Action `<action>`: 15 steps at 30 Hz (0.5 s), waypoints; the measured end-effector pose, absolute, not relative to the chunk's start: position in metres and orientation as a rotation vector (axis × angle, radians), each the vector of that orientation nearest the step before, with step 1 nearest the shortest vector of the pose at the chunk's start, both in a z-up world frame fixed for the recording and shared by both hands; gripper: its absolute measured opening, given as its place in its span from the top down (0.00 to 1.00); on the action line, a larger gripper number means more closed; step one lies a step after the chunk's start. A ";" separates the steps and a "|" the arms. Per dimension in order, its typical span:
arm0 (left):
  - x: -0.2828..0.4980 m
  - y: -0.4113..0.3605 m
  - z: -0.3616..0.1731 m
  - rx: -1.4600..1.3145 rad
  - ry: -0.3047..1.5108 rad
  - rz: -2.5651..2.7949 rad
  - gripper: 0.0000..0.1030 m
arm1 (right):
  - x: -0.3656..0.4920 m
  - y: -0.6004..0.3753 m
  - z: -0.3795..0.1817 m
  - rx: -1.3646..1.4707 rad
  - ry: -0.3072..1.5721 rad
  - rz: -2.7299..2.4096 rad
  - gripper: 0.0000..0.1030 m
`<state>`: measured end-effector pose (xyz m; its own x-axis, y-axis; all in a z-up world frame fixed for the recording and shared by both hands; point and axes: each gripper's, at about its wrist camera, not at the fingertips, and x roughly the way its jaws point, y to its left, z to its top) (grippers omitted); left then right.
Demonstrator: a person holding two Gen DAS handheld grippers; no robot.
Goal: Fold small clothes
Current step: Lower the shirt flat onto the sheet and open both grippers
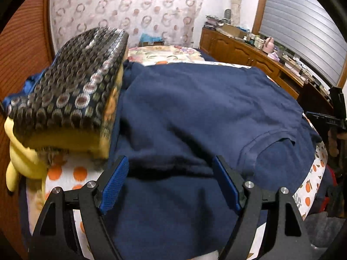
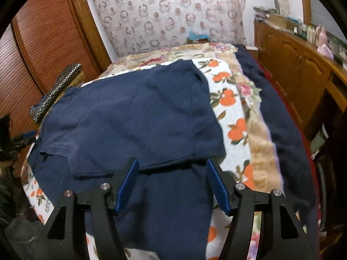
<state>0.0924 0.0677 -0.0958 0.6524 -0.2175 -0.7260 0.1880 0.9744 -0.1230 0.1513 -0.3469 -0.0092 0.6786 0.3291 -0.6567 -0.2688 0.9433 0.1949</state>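
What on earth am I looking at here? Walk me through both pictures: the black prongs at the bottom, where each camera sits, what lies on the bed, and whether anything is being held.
No robot arm is at work here: a person carries a hand-held gripper in each hand, each with a wide-angle camera looking forward along its two fingers. The black prongs with blue pads are those fingers.

One picture comes from the left gripper, the other from the right gripper. Each gripper also shows at the edge of the other's view.

On the bed lies a sheet with an orange fruit print, and spread over it a navy T-shirt. In the left view a dark patterned cushion rests on something yellow beside the shirt. A wooden sideboard stands along the wall.

Nothing is held: both grippers stand open, with the shirt's fabric seen between the fingers, not pinched.
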 end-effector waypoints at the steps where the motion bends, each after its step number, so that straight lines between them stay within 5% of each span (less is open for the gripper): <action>1: 0.093 0.068 -0.098 -0.041 0.837 -0.221 0.22 | 0.156 -0.346 -0.011 0.091 0.760 0.334 0.36; 12: 0.097 0.070 -0.121 -0.053 0.884 -0.199 0.20 | 0.181 -0.334 -0.013 0.038 0.759 0.264 0.36; 15: 0.098 0.066 -0.123 -0.049 0.878 -0.206 0.13 | 0.176 -0.328 -0.018 -0.012 0.739 0.238 0.36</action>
